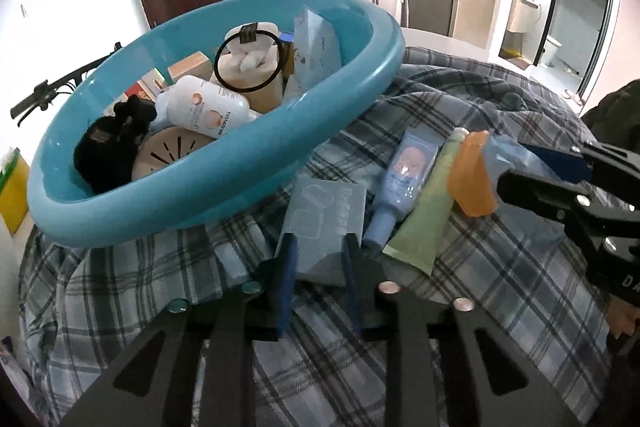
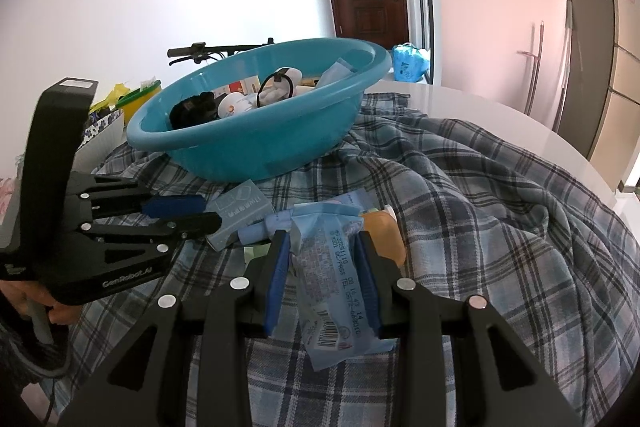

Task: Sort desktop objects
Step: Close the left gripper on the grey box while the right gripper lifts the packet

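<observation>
Grippers both low centre in their own views. Left gripper (image 1: 318, 259) has its blue pads on either side of a grey-blue box (image 1: 326, 223) lying on the plaid cloth (image 1: 460, 307), jaws narrowed onto it, contact looks likely but hard to confirm. Right gripper (image 2: 324, 275) is clamped on a blue packet (image 2: 332, 279) (printed codes face up). Beside the box, centre right: blue tube (image 1: 404, 179), green tube (image 1: 432, 203), orange bottle (image 1: 472, 175). Teal basin (image 1: 240, 167), upper left, already holds several items.
</observation>
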Available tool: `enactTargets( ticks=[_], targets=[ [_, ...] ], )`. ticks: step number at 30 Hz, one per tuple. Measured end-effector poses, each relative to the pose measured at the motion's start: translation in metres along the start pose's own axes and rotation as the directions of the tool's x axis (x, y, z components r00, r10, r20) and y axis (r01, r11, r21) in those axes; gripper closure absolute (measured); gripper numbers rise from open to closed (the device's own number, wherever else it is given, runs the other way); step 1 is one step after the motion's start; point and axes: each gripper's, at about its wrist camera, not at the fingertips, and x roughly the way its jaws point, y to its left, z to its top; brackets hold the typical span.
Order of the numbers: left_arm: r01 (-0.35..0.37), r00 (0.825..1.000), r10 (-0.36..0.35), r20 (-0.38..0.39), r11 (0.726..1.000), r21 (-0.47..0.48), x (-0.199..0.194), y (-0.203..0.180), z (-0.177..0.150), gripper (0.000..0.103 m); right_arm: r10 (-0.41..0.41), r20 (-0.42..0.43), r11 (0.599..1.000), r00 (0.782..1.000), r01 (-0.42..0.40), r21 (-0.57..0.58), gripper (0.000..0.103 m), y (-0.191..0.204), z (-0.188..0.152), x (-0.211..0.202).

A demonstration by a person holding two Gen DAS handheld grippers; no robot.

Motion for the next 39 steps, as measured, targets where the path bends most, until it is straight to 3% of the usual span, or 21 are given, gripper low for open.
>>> enactTargets(
  ticks=[1, 2, 5, 10, 12, 13, 14, 17, 21, 22, 27, 33, 39],
  targets=[
    [-0.016, 1.0, 0.016, -0.003, 1.0, -0.007, 0.001, 0.002, 0.001, 0.044, 0.001, -0.001, 1.0, 1.0, -0.001, 0.002, 0.071, -0.001, 0.0, 0.0],
    [-0.02, 1.0, 0.02, 0.001, 1.0, -0.013, 0.001, 0.003, 0.001, 0.033, 0.001, -0.002, 1.0, 1.0, -0.001, 0.004, 0.071, -0.001, 0.0, 0.0],
    [-0.004, 1.0, 0.004, 0.011, 1.0, -0.019, -0.001, 0.007, -0.001, 0.033, 0.007, 0.003, 1.0, 1.0, -0.007, 0.007, 0.071, -0.001, 0.0, -0.001],
    [-0.01, 0.999, 0.01, -0.039, 1.0, -0.005, 0.013, 0.006, -0.004, 0.033, 0.011, 0.009, 1.0, 1.0, -0.011, 0.007, 0.071, -0.001, 0.001, -0.003],
    [-0.001, 0.999, 0.001, -0.052, 1.0, -0.004, 0.018, 0.005, -0.005, 0.037, 0.01, 0.007, 1.0, 1.0, -0.01, 0.008, 0.071, -0.001, 0.001, -0.003],
    [0.003, 0.999, -0.003, -0.054, 1.0, -0.005, 0.019, 0.004, -0.006, 0.048, 0.01, 0.007, 1.0, 1.0, -0.01, 0.008, 0.071, -0.002, 0.001, -0.003],
    [0.007, 0.999, -0.008, -0.053, 1.0, -0.007, 0.019, 0.003, -0.007, 0.051, 0.01, 0.005, 1.0, 1.0, -0.01, 0.006, 0.071, -0.001, 0.0, -0.003],
    [0.008, 0.999, -0.009, -0.045, 1.0, -0.008, 0.017, 0.004, -0.007, 0.052, 0.005, -0.036, 1.0, 0.999, -0.005, -0.016, 0.071, 0.002, -0.002, 0.005],
    [-0.01, 1.0, 0.009, -0.02, 1.0, -0.024, 0.005, 0.005, -0.01, 0.052, -0.066, -0.057, 0.996, 0.996, 0.062, -0.063, 0.045, 0.009, -0.005, 0.012],
    [-0.008, 1.0, 0.008, -0.017, 0.999, -0.036, 0.001, 0.006, -0.011, 0.052, -0.062, -0.046, 0.996, 0.997, 0.059, -0.062, 0.045, 0.008, -0.005, 0.01],
    [-0.025, 0.998, 0.022, -0.053, 0.998, -0.064, -0.015, 0.008, -0.028, 0.053, -0.057, -0.087, 0.997, 0.995, 0.052, -0.059, 0.045, 0.006, -0.008, 0.018],
    [-0.022, 0.998, 0.019, -0.061, 0.999, -0.05, -0.04, 0.001, -0.055, 0.054, -0.092, -0.12, 0.991, 0.989, 0.079, -0.104, 0.063, 0.012, -0.013, 0.026],
    [-0.033, 0.998, 0.032, -0.047, 0.999, -0.03, -0.039, -0.005, -0.059, 0.054, -0.049, -0.099, 0.997, 0.994, 0.041, -0.073, 0.068, 0.008, -0.011, 0.02]
  ],
)
